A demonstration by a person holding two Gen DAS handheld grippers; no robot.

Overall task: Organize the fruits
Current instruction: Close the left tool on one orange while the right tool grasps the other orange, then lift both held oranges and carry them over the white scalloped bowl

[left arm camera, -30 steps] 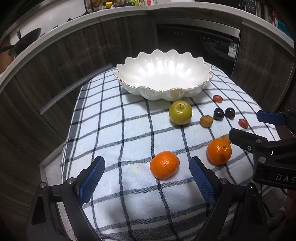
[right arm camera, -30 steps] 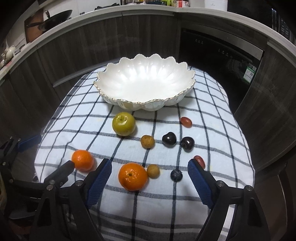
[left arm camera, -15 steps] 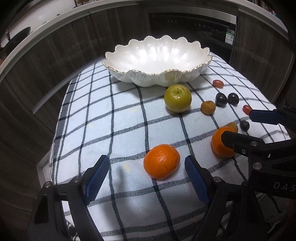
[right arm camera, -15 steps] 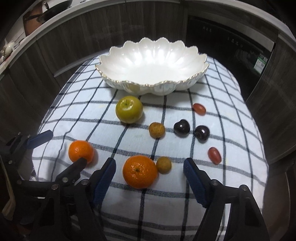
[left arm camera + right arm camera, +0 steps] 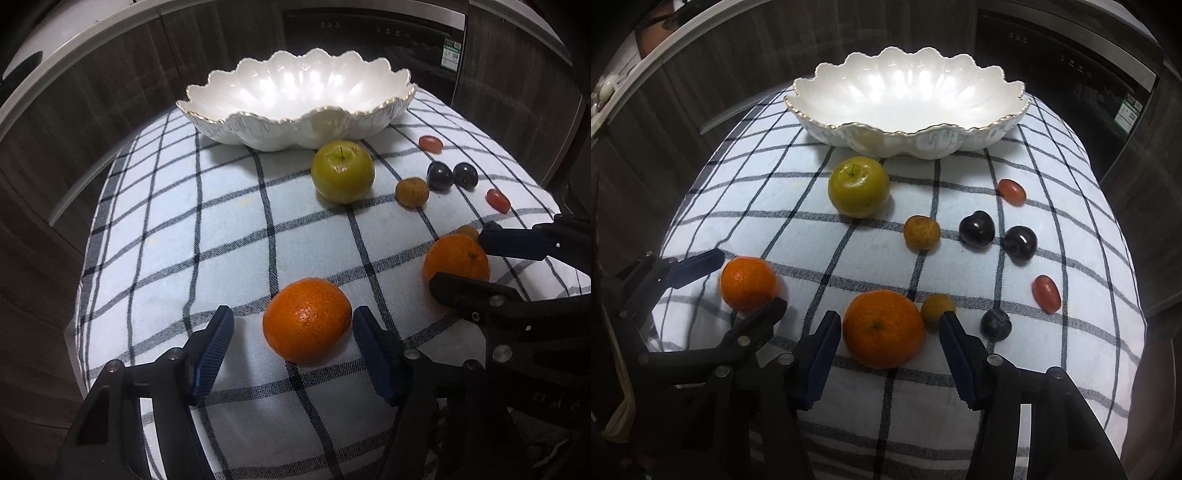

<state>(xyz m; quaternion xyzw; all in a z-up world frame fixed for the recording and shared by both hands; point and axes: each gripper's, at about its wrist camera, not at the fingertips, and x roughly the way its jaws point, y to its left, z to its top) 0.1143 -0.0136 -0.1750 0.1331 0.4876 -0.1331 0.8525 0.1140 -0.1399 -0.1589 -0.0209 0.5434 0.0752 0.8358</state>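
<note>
Your left hand-held gripper (image 5: 291,332) and right hand-held gripper (image 5: 888,330) have each been closing on its own round orange mandarin (image 5: 307,320) (image 5: 882,328), which sits dead centre between half-open pads, not squeezed yet. The empty white scalloped ceramic bowl (image 5: 908,129) is straight ahead on the checked table.

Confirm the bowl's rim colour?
Gold trim along the scalloped rim of the white bowl; it shows best in the right wrist view.

blueberry (image 5: 491,224) mostly hidden behind right tongs (image 5: 461,258)
</note>
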